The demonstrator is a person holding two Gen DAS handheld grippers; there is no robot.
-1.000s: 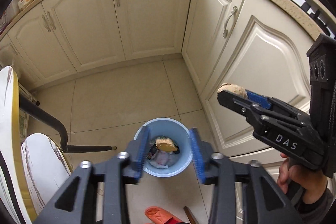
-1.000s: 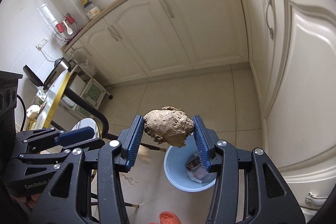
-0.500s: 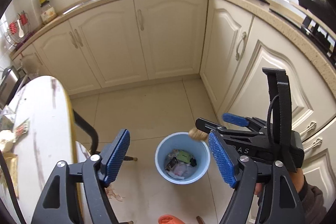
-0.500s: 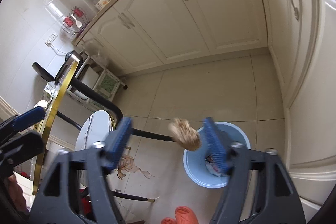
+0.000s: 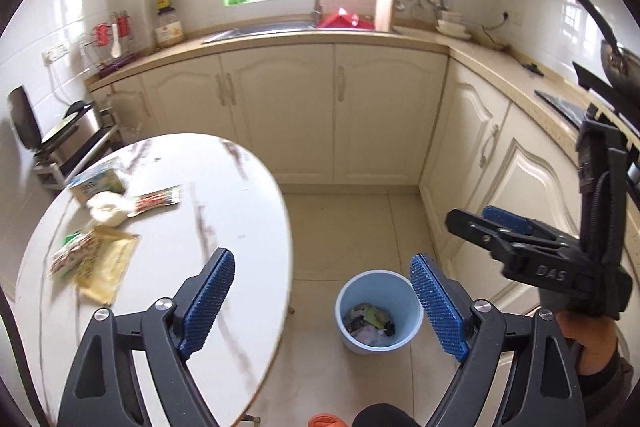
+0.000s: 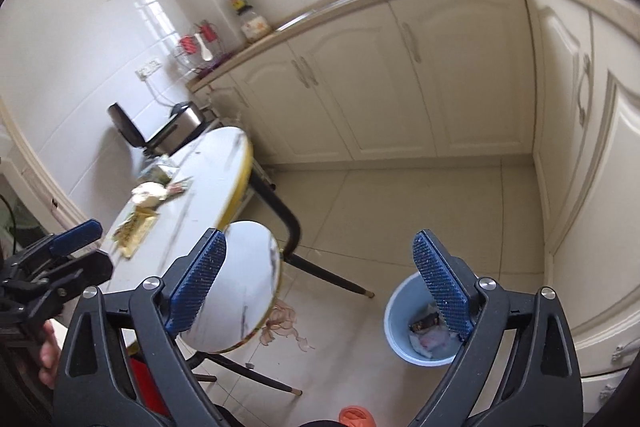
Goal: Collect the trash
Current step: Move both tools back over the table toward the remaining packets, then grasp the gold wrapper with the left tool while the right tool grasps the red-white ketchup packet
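Note:
A light blue trash bin (image 5: 378,311) with several scraps inside stands on the tiled floor; it also shows in the right wrist view (image 6: 424,327). My left gripper (image 5: 320,303) is open and empty, above the table edge and the bin. My right gripper (image 6: 318,285) is open and empty, above the floor left of the bin; it also shows in the left wrist view (image 5: 486,227). On the white round table (image 5: 224,211) lie a yellow packet (image 5: 106,263), a white crumpled ball (image 5: 106,211), a red-white wrapper (image 5: 158,201) and a green-white packet (image 5: 98,183).
Cream kitchen cabinets (image 5: 280,115) line the back and right walls, with a sink (image 5: 256,29) under the window. A round stool (image 6: 240,287) stands by the table. An orange slipper (image 6: 354,417) and brown peel scraps (image 6: 284,323) lie on the floor.
My right gripper opened and let go of the brown lump, which dropped toward the bin. Both grippers then rose and tilted up; the table with its trash came into view.

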